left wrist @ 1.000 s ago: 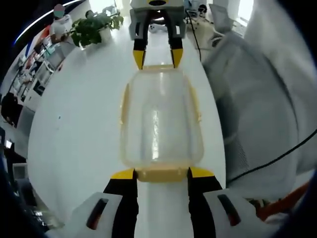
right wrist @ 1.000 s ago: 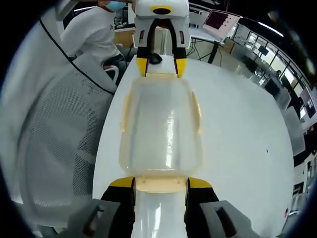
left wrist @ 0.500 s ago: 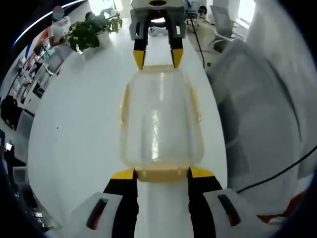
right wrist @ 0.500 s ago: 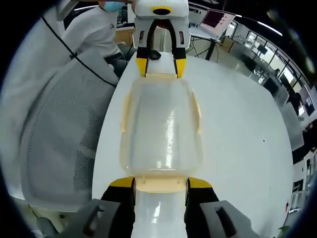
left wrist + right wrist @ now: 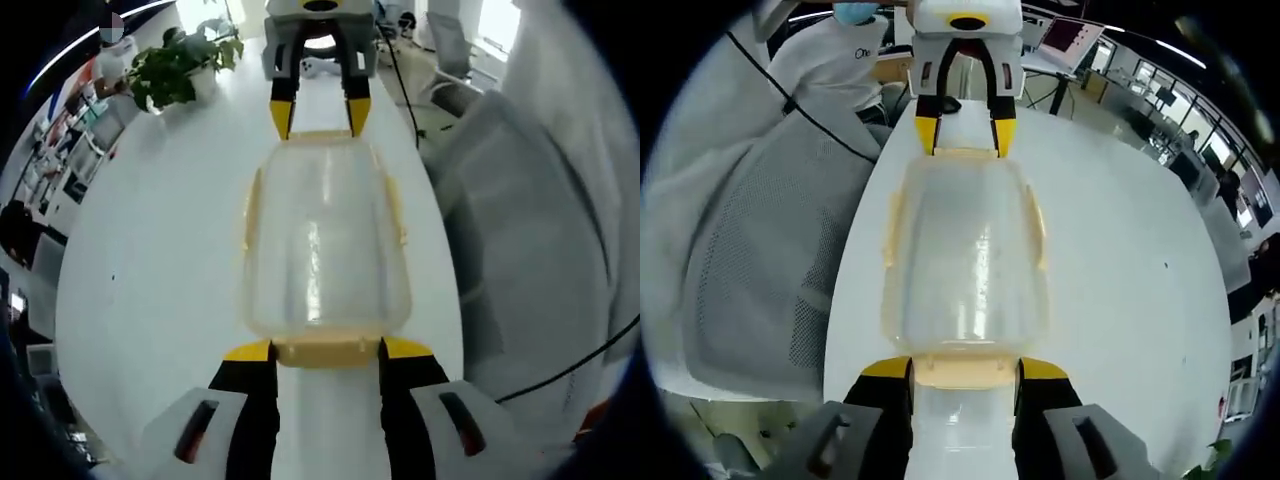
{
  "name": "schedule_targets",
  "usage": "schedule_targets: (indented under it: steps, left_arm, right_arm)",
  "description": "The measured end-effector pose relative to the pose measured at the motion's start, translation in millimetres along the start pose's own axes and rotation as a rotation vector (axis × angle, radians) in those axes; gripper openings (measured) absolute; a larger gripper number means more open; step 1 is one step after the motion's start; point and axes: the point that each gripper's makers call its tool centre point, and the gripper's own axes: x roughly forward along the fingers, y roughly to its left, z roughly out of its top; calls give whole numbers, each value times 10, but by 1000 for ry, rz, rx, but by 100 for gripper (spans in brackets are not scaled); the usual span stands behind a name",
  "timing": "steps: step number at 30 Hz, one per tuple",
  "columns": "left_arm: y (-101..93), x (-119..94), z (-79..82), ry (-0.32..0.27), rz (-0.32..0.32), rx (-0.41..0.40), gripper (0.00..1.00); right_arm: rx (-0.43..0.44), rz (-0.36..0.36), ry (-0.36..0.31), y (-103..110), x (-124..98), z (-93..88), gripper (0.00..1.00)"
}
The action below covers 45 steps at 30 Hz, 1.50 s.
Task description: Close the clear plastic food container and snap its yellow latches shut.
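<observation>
**Clear container held end to end between two tools**

In the left gripper view, a leafy green potted plant [image 5: 178,68] stands far off on the white worktop [image 5: 150,250]. Right of it lies the clear plastic food container with yellow latches [image 5: 322,240], lid on, nothing visible through its cloudy plastic. The left tool [image 5: 327,349] has its yellow-tipped jaws set either side of the yellow end latch [image 5: 327,351], touching its ends; whether they squeeze it cannot be told. At the far end the right tool [image 5: 319,113] faces in. A grey mesh chair back [image 5: 520,250] is cut off at the right.

In the right gripper view, a person's white top [image 5: 835,60] bears dark lettering too small to read. The container [image 5: 965,265] runs up the middle; the right tool [image 5: 965,368] brackets its near latch [image 5: 965,370] likewise, and the left tool [image 5: 961,135] meets the far end. Whether the side latches are snapped is unclear.
</observation>
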Motion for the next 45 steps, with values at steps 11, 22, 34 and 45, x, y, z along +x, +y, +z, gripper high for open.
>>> schedule_targets:
  steps: [11, 22, 34, 45]
  left_arm:
    - [58, 104, 199, -6, 5, -1, 36]
    - [107, 255, 374, -9, -3, -8, 36]
    - [145, 456, 546, -21, -11, -20, 36]
    - [167, 570, 592, -19, -17, -23, 36]
  right_arm:
    - [4, 2, 1, -60, -69, -221, 36]
    - [5, 6, 7, -102, -108, -445, 36]
    - [10, 20, 27, -136, -130, -707, 36]
    - [12, 24, 37, -149, -106, -825, 36]
